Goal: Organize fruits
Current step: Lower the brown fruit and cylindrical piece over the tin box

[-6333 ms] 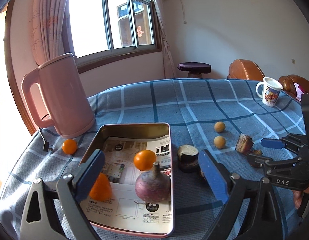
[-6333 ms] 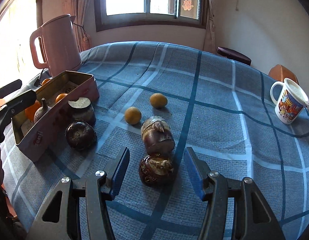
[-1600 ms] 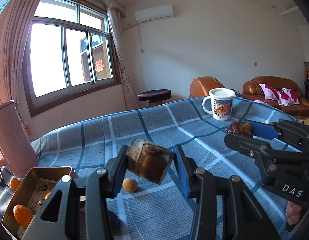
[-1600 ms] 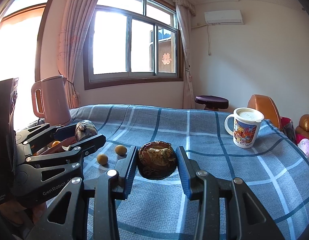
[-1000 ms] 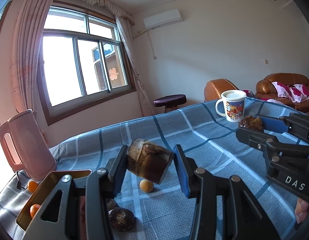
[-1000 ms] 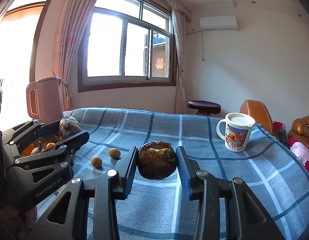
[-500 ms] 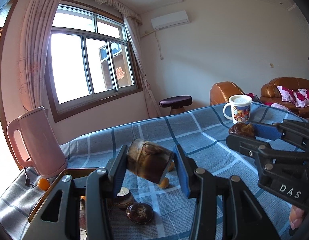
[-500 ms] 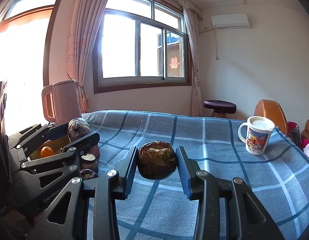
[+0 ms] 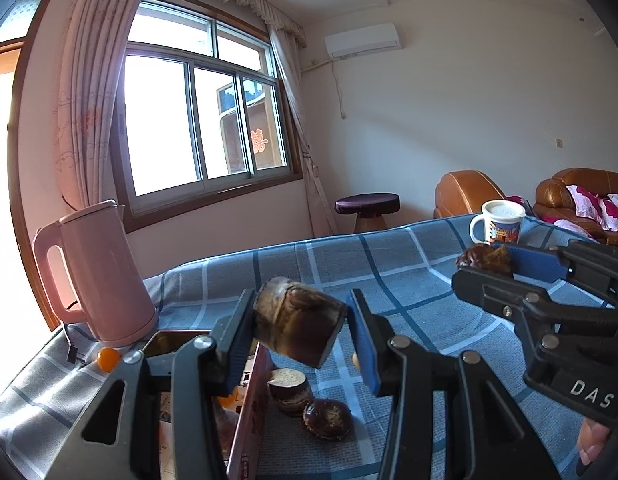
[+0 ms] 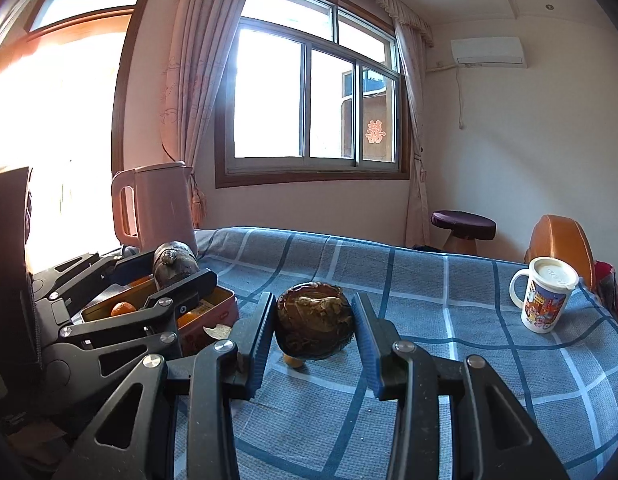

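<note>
While the left wrist camera looks along its fingers, the left gripper (image 9: 301, 326) is clamped on a brown cut root chunk (image 9: 299, 326), tilted and held in the air above the near corner of the metal tin (image 9: 245, 400). On the blue checked table (image 9: 389, 268) just right of the tin lie another cut chunk (image 9: 287, 386) with its pale face up and a dark round piece (image 9: 327, 418), touching or nearly so. A small orange fruit (image 9: 109, 359) sits by the base of the pink kettle (image 9: 97, 272) — outside the tin. At the right edge the right gripper (image 9: 509, 266) carries a dark rough lump (image 9: 485, 258), with the printed mug (image 9: 499, 222) behind it.

From the right wrist view, the right gripper (image 10: 314, 326) is closed on that round brown lump (image 10: 314, 326), held off the table (image 10: 429, 288). A small yellow fruit (image 10: 293, 360) peeks out below it on the cloth. To the left, the left gripper (image 10: 169, 270) grips its chunk (image 10: 173, 262) over the tin (image 10: 213, 312), where orange fruits (image 10: 123, 309) show inside. The kettle (image 10: 157, 204) stands behind; the mug (image 10: 547, 300) stands well apart at the right.
</note>
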### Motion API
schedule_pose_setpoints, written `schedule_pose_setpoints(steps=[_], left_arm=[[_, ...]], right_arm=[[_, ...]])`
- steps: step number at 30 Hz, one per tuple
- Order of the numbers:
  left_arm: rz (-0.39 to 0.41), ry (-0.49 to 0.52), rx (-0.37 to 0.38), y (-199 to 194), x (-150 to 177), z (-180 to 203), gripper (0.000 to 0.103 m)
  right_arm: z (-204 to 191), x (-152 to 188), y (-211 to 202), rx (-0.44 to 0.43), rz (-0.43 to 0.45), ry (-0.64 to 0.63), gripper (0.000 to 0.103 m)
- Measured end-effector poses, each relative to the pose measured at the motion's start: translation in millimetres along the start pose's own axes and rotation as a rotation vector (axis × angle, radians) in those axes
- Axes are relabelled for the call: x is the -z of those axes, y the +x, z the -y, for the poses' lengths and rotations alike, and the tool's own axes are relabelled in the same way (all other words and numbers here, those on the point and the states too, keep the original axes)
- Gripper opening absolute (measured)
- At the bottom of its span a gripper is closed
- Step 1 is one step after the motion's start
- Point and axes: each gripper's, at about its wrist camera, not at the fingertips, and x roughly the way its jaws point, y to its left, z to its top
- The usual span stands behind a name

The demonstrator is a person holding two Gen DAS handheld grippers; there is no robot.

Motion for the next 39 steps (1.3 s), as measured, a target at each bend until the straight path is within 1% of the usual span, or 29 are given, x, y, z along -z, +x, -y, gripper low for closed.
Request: schedule_pose_setpoints(steps=[12,23,39], left_arm=[[-0.022,-0.058,-0.056,-0.4,4.4,-38.6,0.047],[-0.048,-0.089,-0.103,2.4,11.2,-66.1,0.047],[-0.076,-0.132,-0.147,3.5,18.8,-101.0,0.047]], right_arm=[[-31.8,-14.0,17.4,-0.059,-0.001,-0.054,0.041],[-57.7,-16.3,34.0,-0.106,-0.017,-0.089,0.041],[-93.0,-19.4,49.7,-0.164,-0.031,-0.127,0.041]])
